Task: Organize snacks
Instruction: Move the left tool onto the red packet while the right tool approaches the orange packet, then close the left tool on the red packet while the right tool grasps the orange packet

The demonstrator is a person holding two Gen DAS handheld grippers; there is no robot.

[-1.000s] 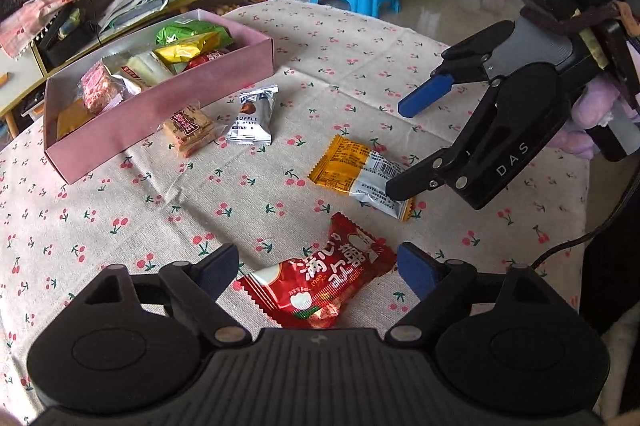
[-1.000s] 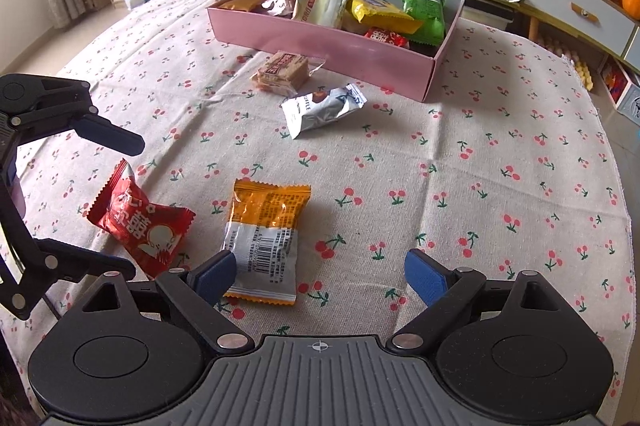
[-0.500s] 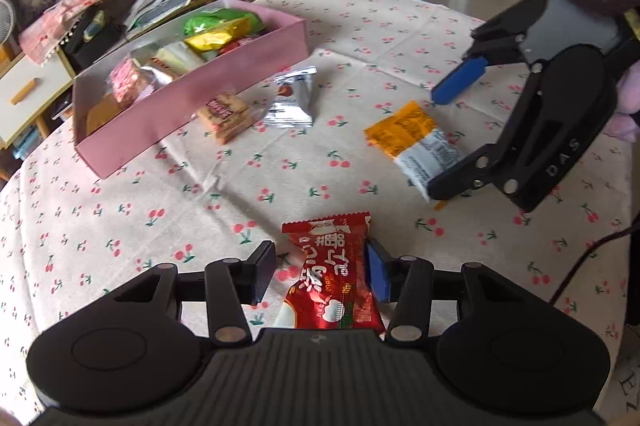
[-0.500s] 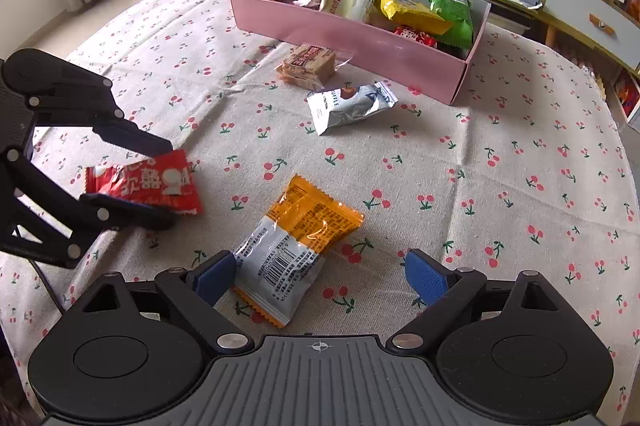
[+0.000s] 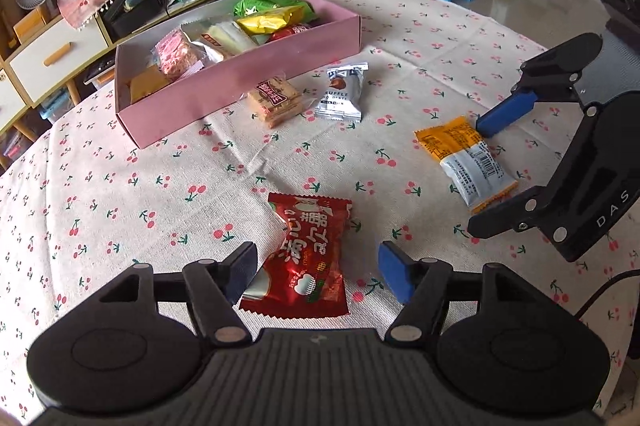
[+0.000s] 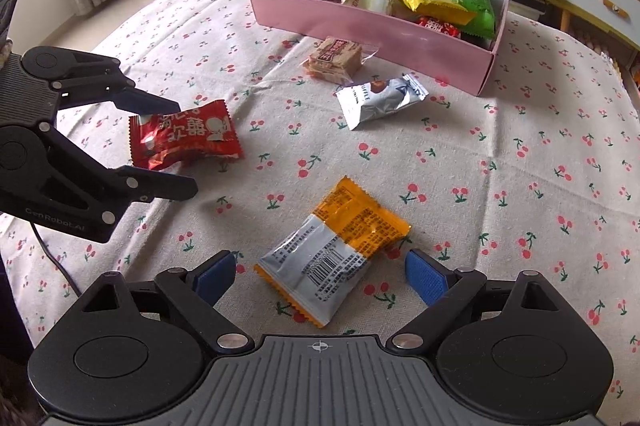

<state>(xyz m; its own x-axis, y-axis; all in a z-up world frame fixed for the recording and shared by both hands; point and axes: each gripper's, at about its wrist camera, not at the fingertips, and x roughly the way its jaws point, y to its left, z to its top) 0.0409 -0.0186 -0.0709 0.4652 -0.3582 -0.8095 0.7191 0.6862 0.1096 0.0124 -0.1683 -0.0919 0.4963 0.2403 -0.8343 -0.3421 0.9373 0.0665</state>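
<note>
Soft even daylight, faint shadows, sharp centre, strong fisheye bending and dark corners at the edges

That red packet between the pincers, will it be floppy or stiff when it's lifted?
Probably floppy: the red packet is a thin, creased, puffy wrapper. Likely light, since it looks mostly air. Its glossy film may slip, and the left hand-held gripper, whose jaws just opened, isn't pressing it.

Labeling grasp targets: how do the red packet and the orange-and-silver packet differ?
The red packet is one colour; the orange-and-silver packet is two-toned with a barcode. The red one sits between the left gripper's jaws; the other lies between the right gripper's wide-open jaws. Both rest on the tablecloth.
</note>
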